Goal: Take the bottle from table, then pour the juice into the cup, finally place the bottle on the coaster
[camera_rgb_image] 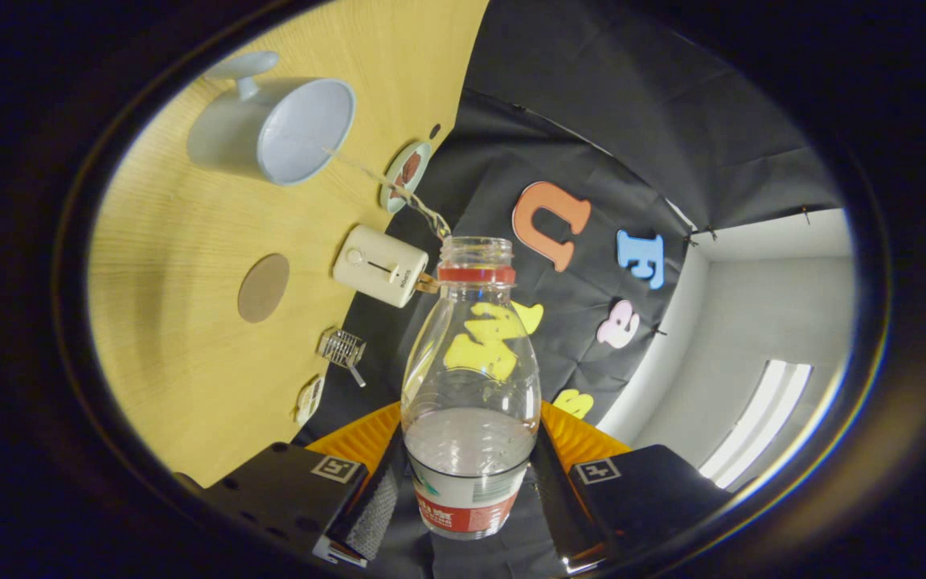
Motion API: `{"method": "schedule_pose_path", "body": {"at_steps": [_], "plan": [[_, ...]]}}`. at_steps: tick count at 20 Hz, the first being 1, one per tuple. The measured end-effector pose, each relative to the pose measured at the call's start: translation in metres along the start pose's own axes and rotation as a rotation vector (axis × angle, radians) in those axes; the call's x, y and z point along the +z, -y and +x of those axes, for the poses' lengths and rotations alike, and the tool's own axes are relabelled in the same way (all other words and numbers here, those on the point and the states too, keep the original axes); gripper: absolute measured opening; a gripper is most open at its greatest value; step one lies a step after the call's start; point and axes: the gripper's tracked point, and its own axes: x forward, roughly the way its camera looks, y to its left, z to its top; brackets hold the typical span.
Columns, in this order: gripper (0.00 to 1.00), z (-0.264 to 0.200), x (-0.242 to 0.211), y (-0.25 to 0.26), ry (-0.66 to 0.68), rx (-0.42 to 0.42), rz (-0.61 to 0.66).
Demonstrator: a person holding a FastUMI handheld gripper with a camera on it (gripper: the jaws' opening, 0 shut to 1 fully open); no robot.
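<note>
1. My gripper (469, 490) has both fingers closed against the sides of the clear plastic bottle (471, 386), which has a red neck ring and no cap; it sits between them with a little clear liquid at its base.
2. Beyond the bottle mouth on the pale wooden table (182, 265) I see the light blue mug (278, 129).
3. The round brown coaster (263, 288) lies nearer the fingers, beside a small white box (379, 265).

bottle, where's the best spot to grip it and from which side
Grip the bottle low on its labelled body, coming side-on, as the tongs do now: a finger presses each flank. The body is wide and straight there, while the neck tapers above and the mouth is open, so the top must stay free for pouring.
</note>
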Motion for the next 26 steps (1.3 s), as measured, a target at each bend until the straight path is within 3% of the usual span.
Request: {"method": "schedule_pose_path", "body": {"at_steps": [14,26], "plan": [[0.82,0.007,0.009,0.023,0.007,0.007,-0.098],[0.82,0.011,0.007,0.035,-0.01,-0.061,-0.202]]}}
